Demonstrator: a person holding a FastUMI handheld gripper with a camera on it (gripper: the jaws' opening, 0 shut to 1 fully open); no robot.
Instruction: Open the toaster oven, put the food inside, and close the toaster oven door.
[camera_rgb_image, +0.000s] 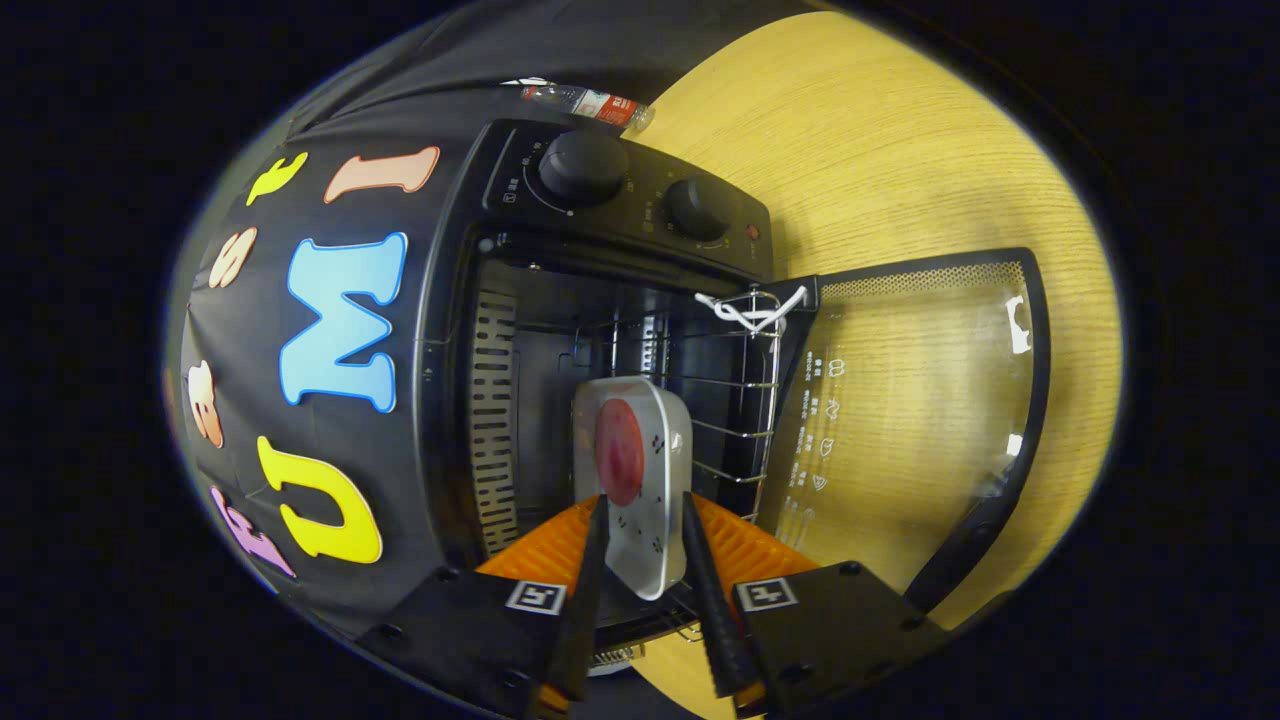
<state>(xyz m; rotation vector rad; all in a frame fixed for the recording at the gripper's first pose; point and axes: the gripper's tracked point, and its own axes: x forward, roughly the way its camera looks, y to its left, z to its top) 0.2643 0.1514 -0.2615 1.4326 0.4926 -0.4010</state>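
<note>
Fingers (645, 520) grip the near end of the tray (632, 480) carrying the food (620, 450), half inside the open oven (560, 330) on its rack (725, 400); released unevenly, it could tip or catch the door (920, 400).

Your gripper (645, 520) fingers cover the near end of the white tray (640, 470), so you cannot confirm whether both press on it. The markings around the two knobs (583, 165) on the toaster oven (600, 260) are too small to read. Beyond the oven, its top hides the lower part of the plastic bottle (585, 100). The symbols on the open glass door (900, 400) are too faint to identify.
</note>
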